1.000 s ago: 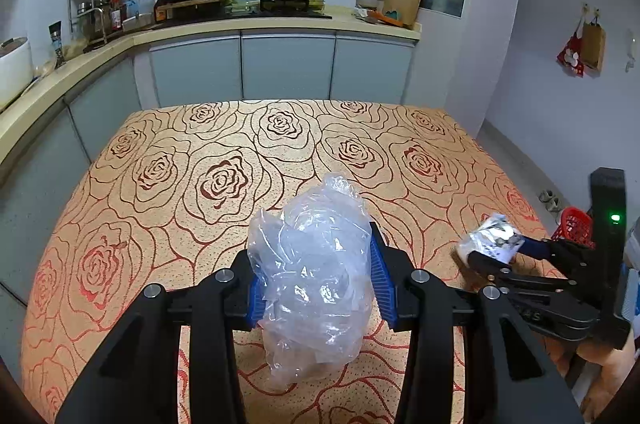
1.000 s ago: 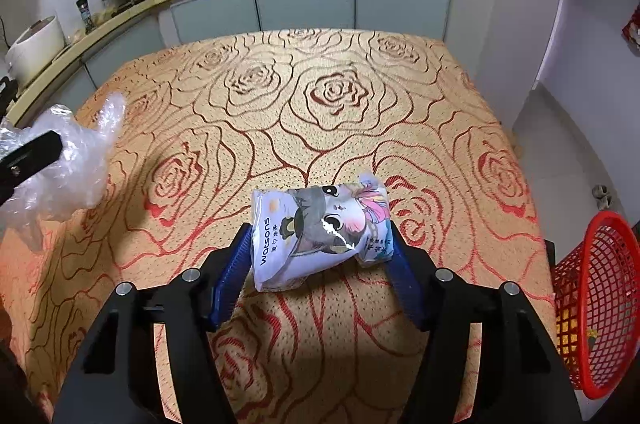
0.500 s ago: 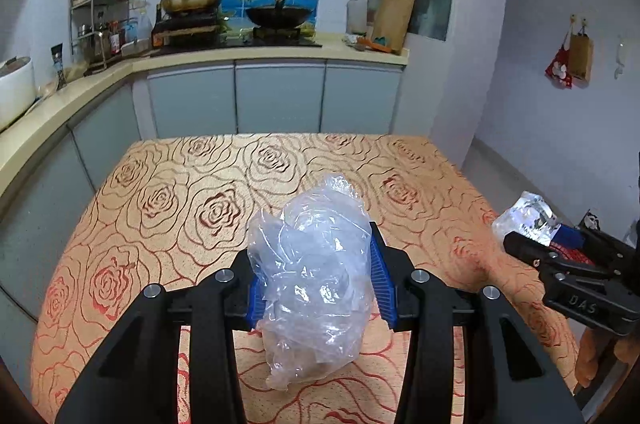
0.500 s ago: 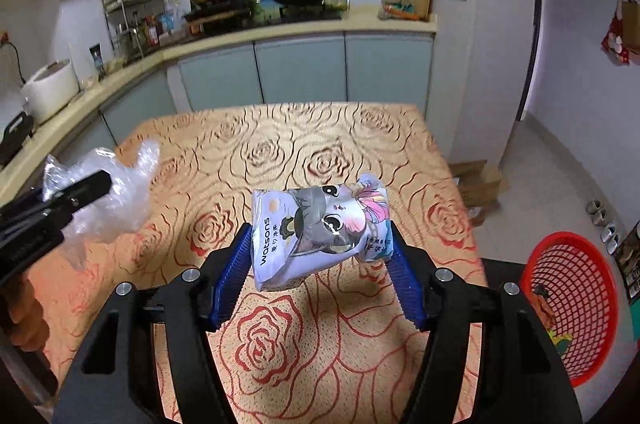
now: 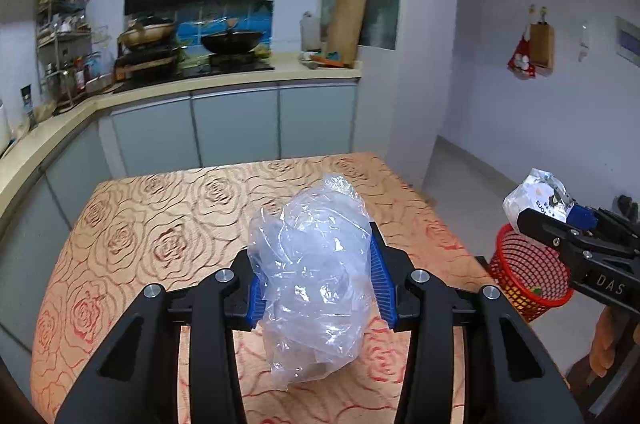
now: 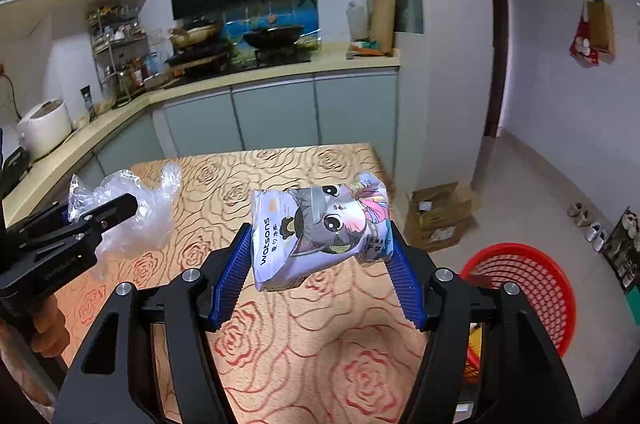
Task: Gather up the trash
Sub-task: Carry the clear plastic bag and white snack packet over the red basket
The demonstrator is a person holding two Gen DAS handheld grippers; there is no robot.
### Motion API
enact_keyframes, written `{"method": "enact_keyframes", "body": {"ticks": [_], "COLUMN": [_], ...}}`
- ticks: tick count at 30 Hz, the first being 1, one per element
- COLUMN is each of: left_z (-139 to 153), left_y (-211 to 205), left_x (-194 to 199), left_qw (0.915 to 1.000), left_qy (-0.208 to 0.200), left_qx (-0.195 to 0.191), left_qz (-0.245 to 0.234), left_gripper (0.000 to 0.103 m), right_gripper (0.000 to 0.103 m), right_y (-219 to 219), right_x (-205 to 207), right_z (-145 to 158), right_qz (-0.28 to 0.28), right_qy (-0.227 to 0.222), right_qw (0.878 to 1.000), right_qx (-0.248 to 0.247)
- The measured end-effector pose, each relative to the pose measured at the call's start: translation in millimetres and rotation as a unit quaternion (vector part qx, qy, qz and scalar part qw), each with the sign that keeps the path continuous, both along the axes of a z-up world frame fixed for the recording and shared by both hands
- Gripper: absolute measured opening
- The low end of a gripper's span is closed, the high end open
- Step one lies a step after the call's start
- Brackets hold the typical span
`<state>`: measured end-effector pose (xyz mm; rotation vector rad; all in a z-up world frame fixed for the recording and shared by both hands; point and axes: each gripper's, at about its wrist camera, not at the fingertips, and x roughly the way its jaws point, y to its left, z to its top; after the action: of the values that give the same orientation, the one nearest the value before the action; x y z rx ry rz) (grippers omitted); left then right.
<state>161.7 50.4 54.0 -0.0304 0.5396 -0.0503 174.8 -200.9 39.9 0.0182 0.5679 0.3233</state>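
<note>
My left gripper is shut on a crumpled clear plastic bag, held up above the rose-patterned table. My right gripper is shut on a pale tissue pack printed with a cartoon cat, lifted over the table's right part. In the left wrist view the right gripper with the pack hangs above a red mesh basket on the floor. The right wrist view has the left gripper and its bag at the left, and the basket low at the right.
Grey kitchen cabinets and a counter with pans run behind the table. A cardboard box sits on the floor beyond the table's right edge, and shoes line the far right wall. A rice cooker stands on the left counter.
Both grippers have risen with their loads and tilted up, so the table looks smaller and farther. The right gripper with the pack now hangs over the red basket in the left wrist view.
</note>
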Motion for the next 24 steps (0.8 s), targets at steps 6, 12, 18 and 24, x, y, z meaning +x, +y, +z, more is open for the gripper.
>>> {"method": "enact_keyframes", "body": {"ticks": [6, 12, 18, 24], "left_z": [6, 8, 1, -13], "left_y": [-38, -80, -131, -188], "left_x": [7, 16, 37, 59], "left_qw": [0.9991, 0.9960, 0.9887, 0.9777], "left_qy": [-0.008, -0.012, 0.008, 0.035], "left_qx": [0.003, 0.006, -0.002, -0.005], "left_qz": [-0.042, -0.088, -0.150, -0.207], "left_gripper": [0.041, 0.041, 0.041, 0.041], "right_gripper": [0.062, 0.062, 0.062, 0.062], "right_y": [-30, -67, -115, -164], "right_x": [-3, -7, -10, -7], "right_z": [3, 2, -6, -23], "right_qz": [-0.032, -0.073, -0.124, -0.174], "right_qy": [-0.005, -0.009, -0.003, 0.016], "right_qw": [0.999, 0.997, 0.992, 0.985], "right_qx": [0.002, 0.002, 0.004, 0.001]}}
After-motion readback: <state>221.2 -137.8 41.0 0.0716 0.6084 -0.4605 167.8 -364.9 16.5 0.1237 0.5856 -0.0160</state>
